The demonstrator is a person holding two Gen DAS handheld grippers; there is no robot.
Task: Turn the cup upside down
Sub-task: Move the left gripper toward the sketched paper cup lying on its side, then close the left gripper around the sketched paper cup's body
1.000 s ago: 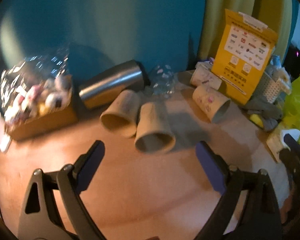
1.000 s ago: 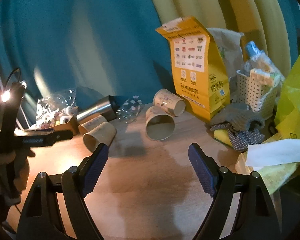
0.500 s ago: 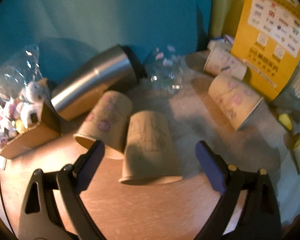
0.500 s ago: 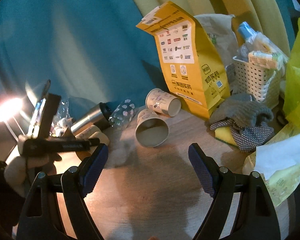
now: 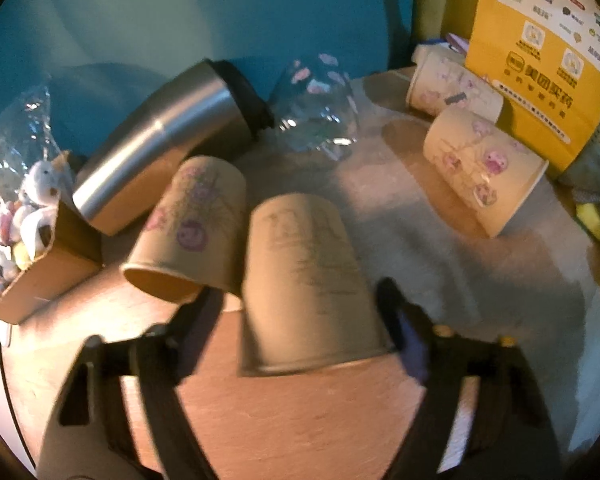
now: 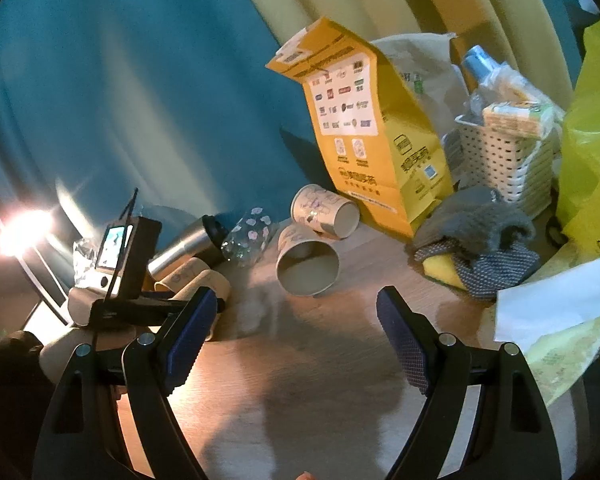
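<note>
Your left hand-held gripper (image 5: 306, 312) straddles a paper cup (image 5: 306, 276) lying on its side on the counter (image 5: 300, 420), mouth toward you; its jaws sit wide around the cup near the rim, and blur hides whether the pads touch it; your right hand-held gripper (image 6: 290, 336) hangs wide and empty over bare counter. The cup looks light, thin-walled and easy to crush, so take it gently across the body just behind the rim, where the rolled edge stiffens it; it will likely roll if nudged. A second cup (image 5: 192, 232) lies touching its left side and may get caught by your left finger; a steel flask (image 5: 160, 140) and a clear bag (image 5: 316, 108) lie behind; two more cups (image 5: 484, 168) rest to the right near a yellow bag (image 5: 540, 52); a box of toys (image 5: 32, 248) sits far left.
</note>
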